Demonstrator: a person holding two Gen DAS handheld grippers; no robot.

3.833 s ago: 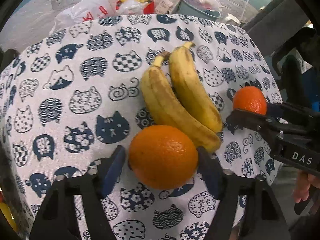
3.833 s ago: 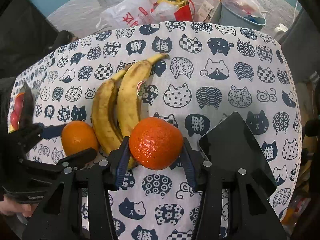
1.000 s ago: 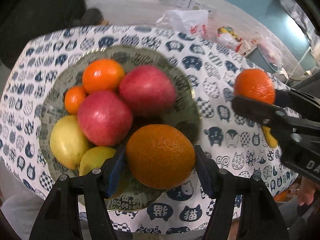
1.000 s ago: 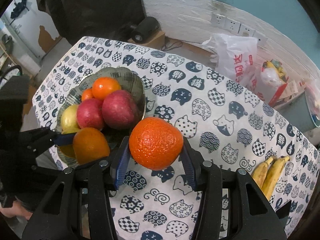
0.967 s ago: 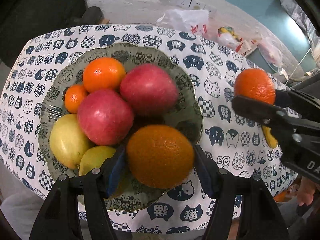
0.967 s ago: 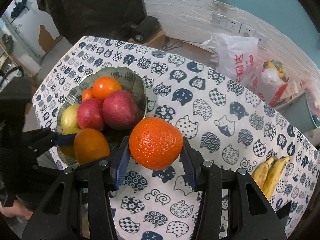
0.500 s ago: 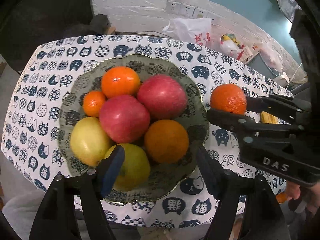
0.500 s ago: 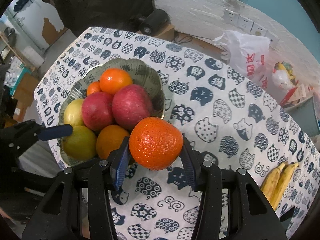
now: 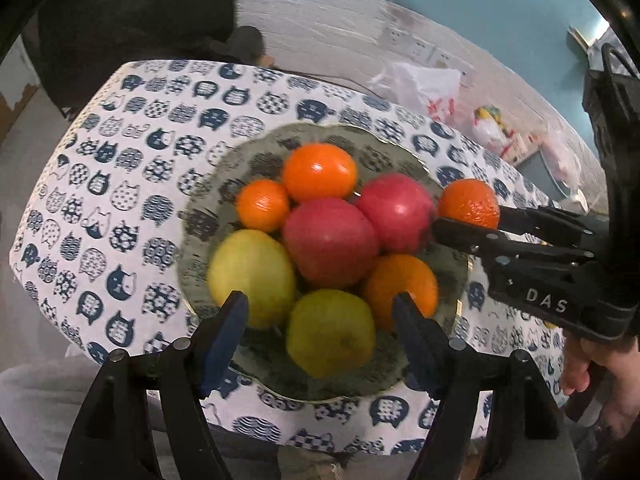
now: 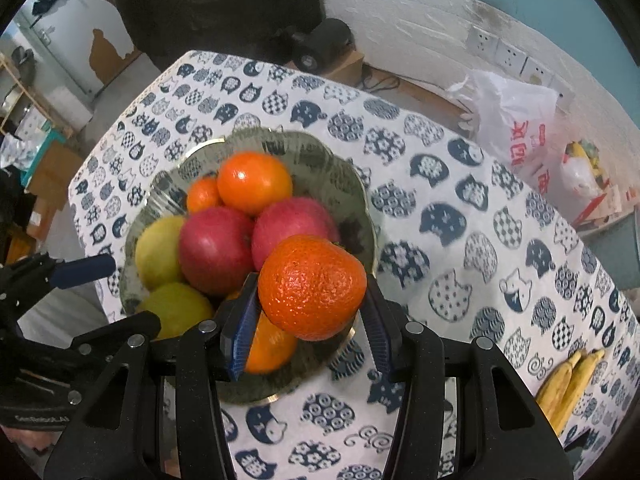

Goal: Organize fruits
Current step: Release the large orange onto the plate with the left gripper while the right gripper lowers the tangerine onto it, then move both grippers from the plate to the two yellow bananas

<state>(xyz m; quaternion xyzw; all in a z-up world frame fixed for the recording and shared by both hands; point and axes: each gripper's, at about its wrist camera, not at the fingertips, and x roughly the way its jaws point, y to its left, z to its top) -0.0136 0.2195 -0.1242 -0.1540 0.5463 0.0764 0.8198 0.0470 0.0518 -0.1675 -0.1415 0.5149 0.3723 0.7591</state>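
Note:
A patterned grey bowl (image 9: 276, 136) on the cat-print tablecloth holds two red apples, yellow-green fruits, small oranges and a larger orange (image 9: 400, 284) near its front right. My left gripper (image 9: 318, 320) hovers open above the bowl's near side; its pads touch no fruit. My right gripper (image 10: 310, 292) is shut on a bumpy orange (image 10: 312, 280), held above the bowl's (image 10: 256, 140) right part. The left wrist view shows this held orange (image 9: 469, 203) beside the right-hand apple. One blue left finger (image 10: 82, 270) shows at the left.
Two bananas (image 10: 568, 384) lie on the tablecloth (image 10: 460, 264) at the far right. Beyond the table are a white plastic bag (image 10: 516, 120), wall sockets and a dark object on the floor. A person's hand (image 9: 592, 376) grips the right tool.
My left gripper let go of the large orange into the bowl, opened wider and drew back upward. My right gripper carried its orange leftward to over the bowl.

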